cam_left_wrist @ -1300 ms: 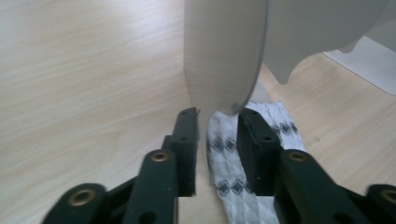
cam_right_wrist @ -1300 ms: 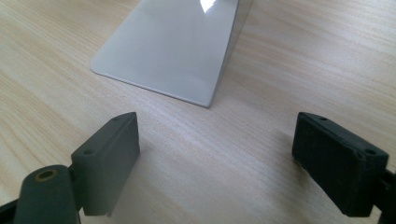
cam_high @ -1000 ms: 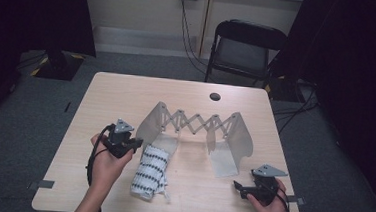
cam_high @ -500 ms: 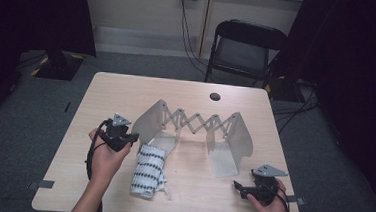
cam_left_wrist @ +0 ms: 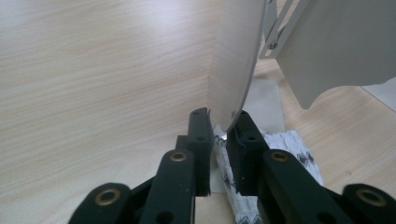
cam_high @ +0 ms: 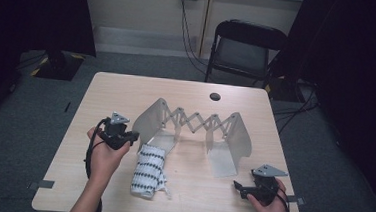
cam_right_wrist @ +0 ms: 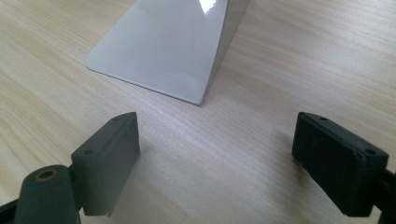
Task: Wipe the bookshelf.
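Evidently releasing: left gripper (cam_left_wrist: 218, 136), jaws just easing apart, straddles the folding rack's (cam_high: 194, 124) left panel edge, over the patterned cloth (cam_high: 149, 171) near the table's (cam_high: 127, 89) front-left edge. Right gripper (cam_right_wrist: 215, 163) idle, spread wide.

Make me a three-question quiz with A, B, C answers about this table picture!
1. Where is the patterned cloth?
A. on the floor
B. on the table, beside the folding rack
C. inside a box
2. How many chairs stand behind the table?
A. one
B. two
C. three
3. The right gripper has its jaws:
A. wide open
B. shut tight
C. closed on the cloth

Answers:
1 B, the cloth lies on the tabletop next to the rack.
2 A, one black chair shows.
3 A, bare table shows between the jaws.
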Motion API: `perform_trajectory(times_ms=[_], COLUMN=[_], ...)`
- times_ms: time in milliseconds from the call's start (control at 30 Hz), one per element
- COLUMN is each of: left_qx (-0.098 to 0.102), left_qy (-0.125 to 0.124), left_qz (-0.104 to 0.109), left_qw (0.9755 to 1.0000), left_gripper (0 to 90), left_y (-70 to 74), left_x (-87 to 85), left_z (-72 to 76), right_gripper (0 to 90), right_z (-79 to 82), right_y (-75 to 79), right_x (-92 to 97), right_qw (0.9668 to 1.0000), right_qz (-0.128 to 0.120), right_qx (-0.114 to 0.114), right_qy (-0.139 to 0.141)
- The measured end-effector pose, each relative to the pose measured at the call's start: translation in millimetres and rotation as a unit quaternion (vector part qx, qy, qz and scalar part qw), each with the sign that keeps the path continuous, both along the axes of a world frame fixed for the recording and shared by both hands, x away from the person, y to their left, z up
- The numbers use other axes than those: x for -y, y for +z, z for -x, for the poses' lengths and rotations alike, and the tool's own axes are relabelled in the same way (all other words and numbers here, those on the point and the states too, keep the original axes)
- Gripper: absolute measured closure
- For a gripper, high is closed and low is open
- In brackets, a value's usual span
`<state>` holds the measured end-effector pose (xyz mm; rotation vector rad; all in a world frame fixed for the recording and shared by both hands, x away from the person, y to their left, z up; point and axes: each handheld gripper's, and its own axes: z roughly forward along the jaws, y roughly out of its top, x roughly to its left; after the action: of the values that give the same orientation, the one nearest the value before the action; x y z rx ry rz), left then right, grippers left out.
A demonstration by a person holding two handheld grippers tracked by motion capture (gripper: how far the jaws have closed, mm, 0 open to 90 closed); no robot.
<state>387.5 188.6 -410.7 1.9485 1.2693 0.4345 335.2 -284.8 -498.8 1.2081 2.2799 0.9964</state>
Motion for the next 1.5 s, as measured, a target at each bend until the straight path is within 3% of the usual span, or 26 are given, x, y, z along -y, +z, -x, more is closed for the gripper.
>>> perform_trajectory(times_ms=[300,433,533,633,733,900,1200,1500], left_qx=[-0.011,-0.017,-0.024,-0.033,-0.041,-0.044,-0.039,-0.037], left_qy=[-0.013,-0.033,-0.052,-0.071,-0.081,-0.078,-0.091,-0.114], left_qz=[0.013,0.001,-0.009,-0.025,-0.031,-0.034,-0.063,-0.057], left_qw=[0.9998,0.9993,0.9983,0.9966,0.9954,0.9955,0.993,0.9912], left_gripper=[64.0,60.1,53.3,52.8,50.0,44.4,48.6,72.5], left_y=[-15.0,-22.4,-33.0,-44.4,-55.9,-66.5,-70.3,-70.0], left_x=[8.2,13.5,22.0,27.8,32.2,32.6,38.7,42.5], left_z=[17.7,29.5,41.7,51.2,56.8,56.2,57.9,60.7], right_gripper=[14.2,14.3,14.3,14.3,14.2,14.2,14.2,14.2], right_z=[0.0,0.0,0.0,0.1,0.1,0.1,0.1,0.1], right_y=[0.0,0.0,0.0,0.0,0.0,0.0,0.0,0.0], right_x=[0.0,0.0,0.0,-0.1,-0.1,-0.2,-0.3,-0.3], right_qw=[1.0,1.0,1.0,1.0,1.0,1.0,1.0,1.0], right_qz=[0.0,0.0,0.0,0.0,0.0,0.0,0.0,0.0], right_qx=[0.0,0.0,0.0,0.0,0.0,0.0,0.0,0.0], right_qy=[0.0,0.0,0.0,-0.001,-0.001,-0.001,-0.001,-0.001])
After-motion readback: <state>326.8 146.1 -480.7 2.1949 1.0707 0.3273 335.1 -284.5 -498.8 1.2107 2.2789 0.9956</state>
